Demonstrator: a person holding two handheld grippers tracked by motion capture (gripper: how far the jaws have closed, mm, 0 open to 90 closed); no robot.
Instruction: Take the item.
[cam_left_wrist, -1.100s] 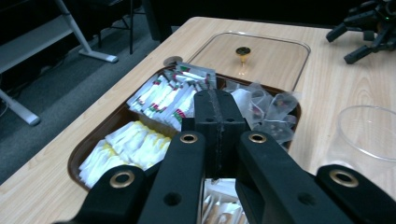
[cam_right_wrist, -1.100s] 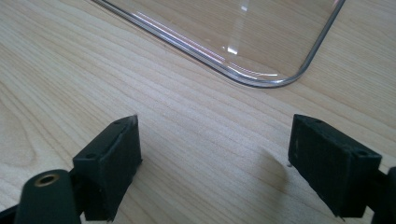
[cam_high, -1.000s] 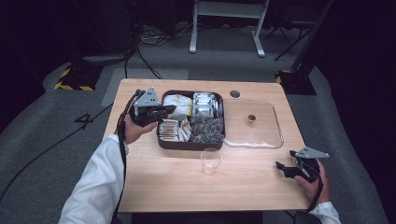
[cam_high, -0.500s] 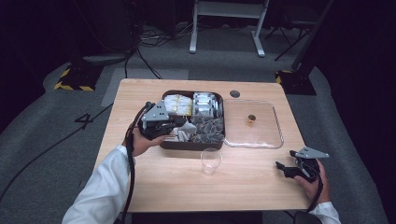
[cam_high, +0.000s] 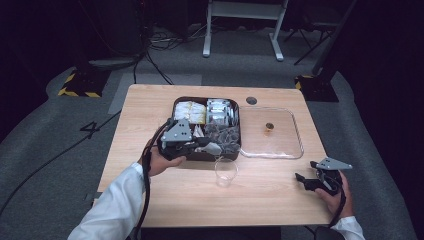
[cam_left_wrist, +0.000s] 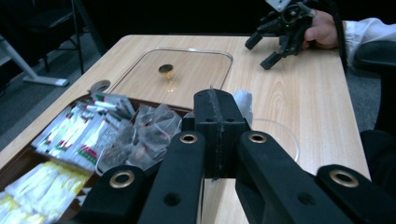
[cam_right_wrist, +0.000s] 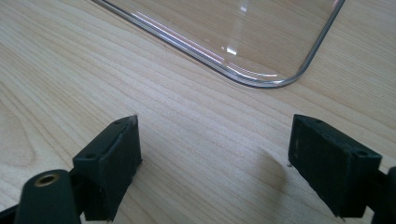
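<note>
A dark tray (cam_high: 174, 111) holds yellow packets (cam_high: 190, 112), white packets (cam_high: 218, 111) and clear tea bags (cam_high: 222, 136). My left gripper (cam_high: 207, 146) hovers over the tray's front edge, shut on a pale sachet (cam_high: 214, 148) that sticks out past the jaw tips (cam_left_wrist: 243, 103). Just in front stands a small clear glass (cam_high: 226, 171), its rim (cam_left_wrist: 280, 140) below the sachet. At the table's front right my right gripper (cam_high: 304, 181) is held low and open, with bare wood between its jaws (cam_right_wrist: 215, 158).
A clear lid (cam_high: 280, 135) with a small gold knob (cam_high: 269, 127) lies flat to the right of the tray; its rounded corner (cam_right_wrist: 280, 79) is just ahead of the right gripper. A round cable hole (cam_high: 251, 100) sits at the table's back.
My left gripper has moved from over the tray's left side toward the front right, nearer the glass, carrying the sachet. The right gripper has stayed put.
</note>
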